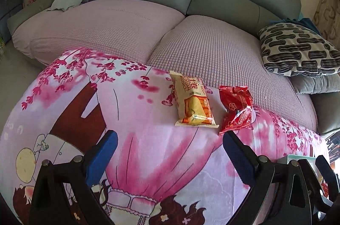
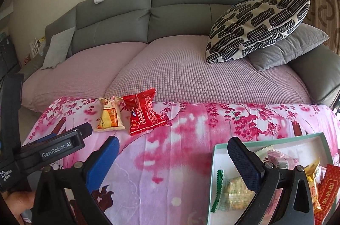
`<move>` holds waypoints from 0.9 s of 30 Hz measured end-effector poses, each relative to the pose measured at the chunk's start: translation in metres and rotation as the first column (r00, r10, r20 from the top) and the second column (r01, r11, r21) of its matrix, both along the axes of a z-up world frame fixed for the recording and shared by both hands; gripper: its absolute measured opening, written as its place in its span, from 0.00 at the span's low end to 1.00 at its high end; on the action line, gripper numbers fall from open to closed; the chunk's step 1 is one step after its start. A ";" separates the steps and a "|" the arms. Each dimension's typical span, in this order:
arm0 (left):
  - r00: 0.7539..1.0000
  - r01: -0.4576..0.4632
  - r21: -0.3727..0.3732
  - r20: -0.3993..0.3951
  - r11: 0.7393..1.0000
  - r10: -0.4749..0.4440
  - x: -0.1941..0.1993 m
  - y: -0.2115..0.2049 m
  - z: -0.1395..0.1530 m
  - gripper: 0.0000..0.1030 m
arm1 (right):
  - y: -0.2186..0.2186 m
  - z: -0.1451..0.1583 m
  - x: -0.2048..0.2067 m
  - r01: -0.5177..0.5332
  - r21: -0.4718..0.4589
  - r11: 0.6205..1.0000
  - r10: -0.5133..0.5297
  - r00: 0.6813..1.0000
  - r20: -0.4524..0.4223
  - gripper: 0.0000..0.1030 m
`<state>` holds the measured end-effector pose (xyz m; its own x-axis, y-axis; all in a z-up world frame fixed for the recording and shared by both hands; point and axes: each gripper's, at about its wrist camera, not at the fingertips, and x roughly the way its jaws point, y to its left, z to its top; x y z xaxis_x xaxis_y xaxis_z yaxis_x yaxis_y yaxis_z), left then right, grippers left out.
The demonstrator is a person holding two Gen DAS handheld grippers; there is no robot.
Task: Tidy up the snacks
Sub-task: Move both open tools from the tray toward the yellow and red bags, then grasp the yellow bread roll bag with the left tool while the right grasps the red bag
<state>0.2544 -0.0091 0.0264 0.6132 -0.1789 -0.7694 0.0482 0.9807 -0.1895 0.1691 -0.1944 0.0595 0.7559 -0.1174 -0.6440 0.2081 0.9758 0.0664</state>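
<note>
Two snacks lie side by side at the far edge of the pink blanket (image 2: pixel 170 161): a yellow packet (image 1: pixel 194 107) and, just right of it, a crinkled red packet (image 1: pixel 235 110). The box (image 2: pixel 214 169) of sorted snacks sits near right. They nearly touch, so a careless pinch might drag both. The left gripper (image 1: pixel 170 152) hovers near them, the right gripper (image 2: pixel 173 159) beside the box; both gape wide, holding nothing.

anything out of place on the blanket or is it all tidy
Two snacks lie loose: the yellow packet and the crumpled red packet sit side by side at the far edge of the pink blanket, away from the box that holds the other snacks. Both grippers are open and empty.
</note>
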 end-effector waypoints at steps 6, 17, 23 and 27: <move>1.000 -0.011 -0.002 0.012 1.000 0.011 0.025 -0.001 -0.002 0.96 | -0.005 0.000 0.032 0.028 0.018 0.999 -0.029 0.999 0.022 1.00; 0.998 -0.017 -0.017 0.053 1.000 0.018 0.058 -0.008 0.003 0.96 | -0.012 0.000 0.078 0.071 0.058 0.996 -0.076 0.994 0.080 1.00; 0.999 -0.005 -0.024 0.036 1.000 0.006 0.065 -0.013 -0.006 0.96 | -0.009 -0.010 0.086 0.063 0.041 0.997 -0.066 0.996 0.062 1.00; 1.000 0.004 -0.017 0.028 1.000 -0.004 0.068 -0.015 -0.011 0.96 | -0.010 -0.014 0.088 0.051 0.051 0.997 -0.054 0.996 0.064 1.00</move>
